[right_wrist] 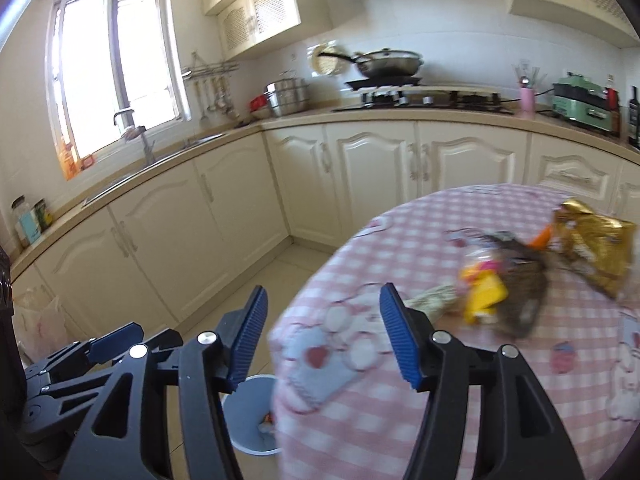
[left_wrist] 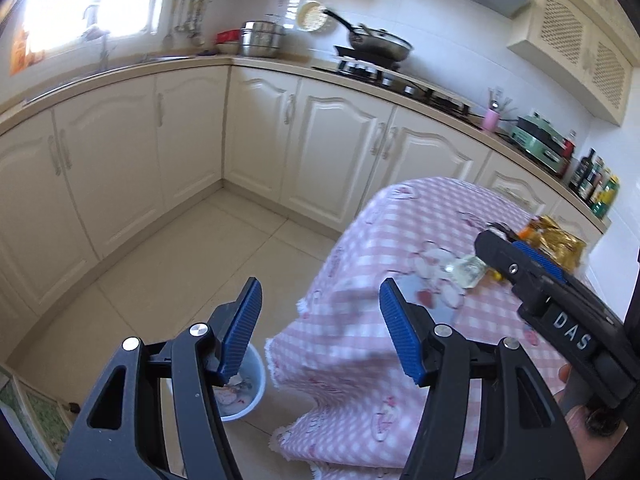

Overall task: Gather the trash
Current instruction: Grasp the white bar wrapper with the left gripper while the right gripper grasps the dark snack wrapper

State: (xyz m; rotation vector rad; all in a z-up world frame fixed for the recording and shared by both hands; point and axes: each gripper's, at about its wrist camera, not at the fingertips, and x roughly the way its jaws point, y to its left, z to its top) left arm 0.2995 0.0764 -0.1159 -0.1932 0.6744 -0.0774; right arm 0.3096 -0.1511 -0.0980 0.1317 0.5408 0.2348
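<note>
Left wrist view: the left gripper (left_wrist: 320, 328) hangs with its jaws apart and nothing between them, above the edge of a table (left_wrist: 420, 240) draped in a pink checked cloth. Below its left finger a pale blue bin (left_wrist: 256, 384) stands on the tiled floor just beside the table, with scraps inside. The right gripper (left_wrist: 516, 256) reaches in from the right over the tabletop; from here I cannot tell how its jaws stand. Just by its tip lies a clear wrapper (left_wrist: 466, 270), and beyond it a gold bag (left_wrist: 560, 240). A hand (left_wrist: 576, 412) shows at the lower right under that gripper.

Right wrist view: the right gripper (right_wrist: 324, 328) has its jaws apart and empty, held over the near edge of the table (right_wrist: 400, 232). The trash lies in a blurred heap on the cloth ahead and to the right: a yellow wrapper (right_wrist: 482, 294), a dark wrapper (right_wrist: 520, 284) touching it, a pale wrapper (right_wrist: 432, 300) near the right finger, and the gold bag (right_wrist: 596, 248) farther back. The bin (right_wrist: 250, 420) sits on the floor below the left finger, beside the table. The left gripper (right_wrist: 112, 340) shows at the lower left.
</note>
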